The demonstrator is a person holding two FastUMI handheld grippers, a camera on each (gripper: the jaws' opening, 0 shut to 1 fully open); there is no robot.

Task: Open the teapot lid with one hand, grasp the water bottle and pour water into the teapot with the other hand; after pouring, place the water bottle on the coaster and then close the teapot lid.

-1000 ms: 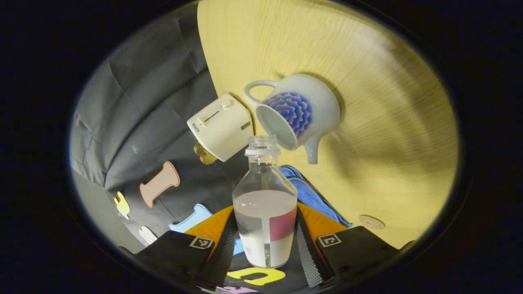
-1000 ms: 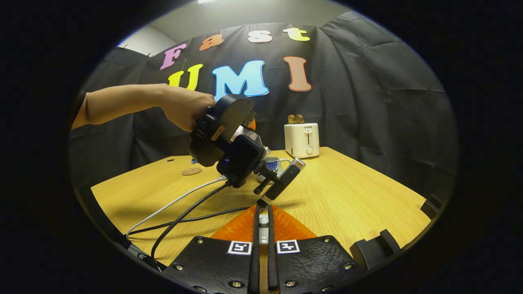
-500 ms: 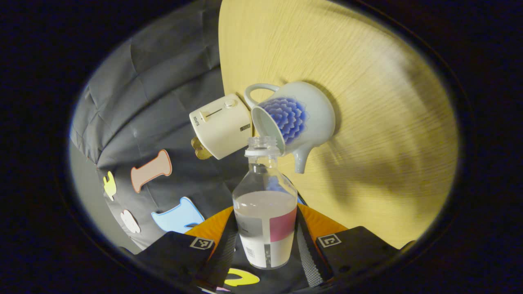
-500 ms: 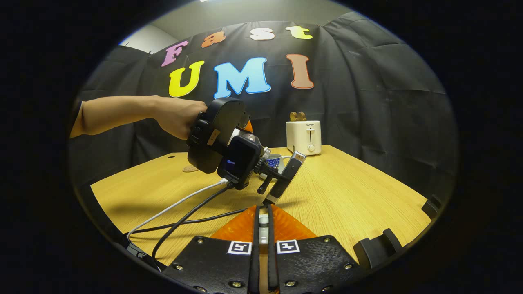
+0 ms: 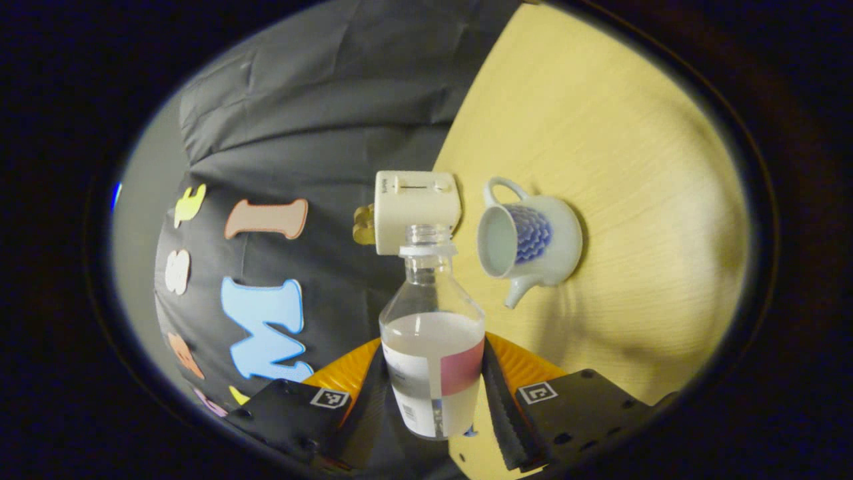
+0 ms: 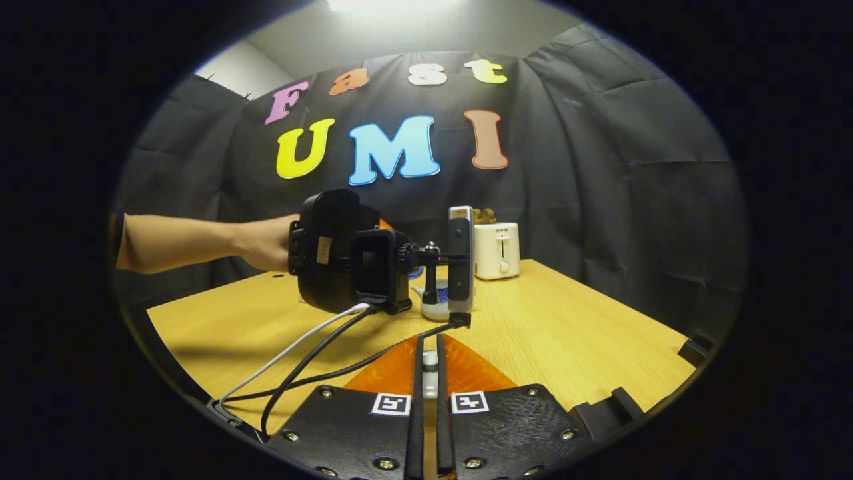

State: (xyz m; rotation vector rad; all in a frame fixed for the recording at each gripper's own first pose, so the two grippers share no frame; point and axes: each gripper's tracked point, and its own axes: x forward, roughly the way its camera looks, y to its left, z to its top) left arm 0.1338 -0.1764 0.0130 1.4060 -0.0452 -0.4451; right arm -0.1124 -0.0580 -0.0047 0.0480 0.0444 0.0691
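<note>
Left tool (image 5: 436, 400): closed on the water bottle (image 5: 432, 347), both fingers pressed to its labelled lower body; the bottle's long axis runs straight out along the fingers, uncapped neck farthest from the tool. Contents: clear water, roughly the lower half of the bottle as the left gripper view frames it. Teapot (image 5: 530, 241): white with a blue flower pattern, lid off, standing on the worktop (image 5: 633, 167) just to one side of the bottle's neck and apart from it; its open mouth shows a pale interior, and whether it holds water cannot be told. Toaster (image 5: 416, 210): behind the bottle's neck, at the worktop's far edge. Right tool (image 6: 426, 400): fingers nearly together with a small pale piece between them, likely the teapot's lid knob, though the lid itself cannot be made out. The right gripper view shows the left tool held level in a hand (image 6: 263, 243) above the worktop. Coaster: position cannot be told. Judgement: pouring looks finished or paused; next comes setting the bottle on the coaster.
</note>
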